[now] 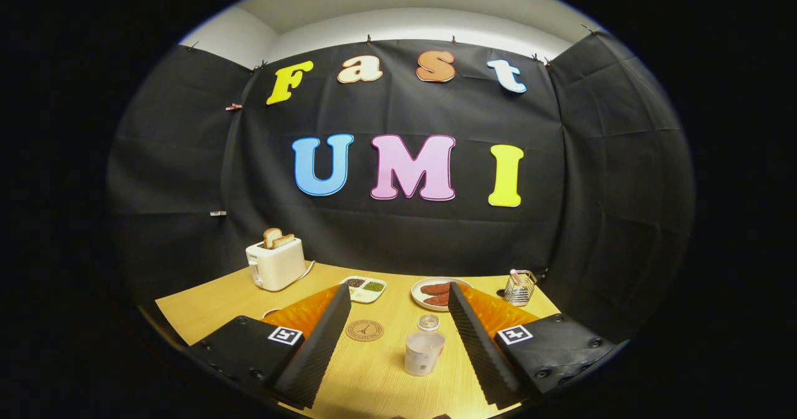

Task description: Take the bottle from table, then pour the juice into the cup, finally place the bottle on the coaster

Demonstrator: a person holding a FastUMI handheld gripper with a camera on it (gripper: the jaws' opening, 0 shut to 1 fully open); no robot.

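A small white bottle (pixel 424 353) stands upright on the wooden table (pixel 218 307), between my fingers and nearer the right one. Just behind it stands a small clear cup (pixel 428 323). A round brown coaster (pixel 364 330) lies flat to the left of the cup, close to my left finger (pixel 317 344). My gripper (pixel 398 289) is open, its fingers spread wide on either side of these things and touching none of them. Nothing is held.
At the back left a white toaster (pixel 275 264) holds toast. A divided dish (pixel 363 289) and a plate of sausages (pixel 434 293) lie beyond the fingertips. A wire basket (pixel 520 287) stands at the back right, near the black cloth wall.
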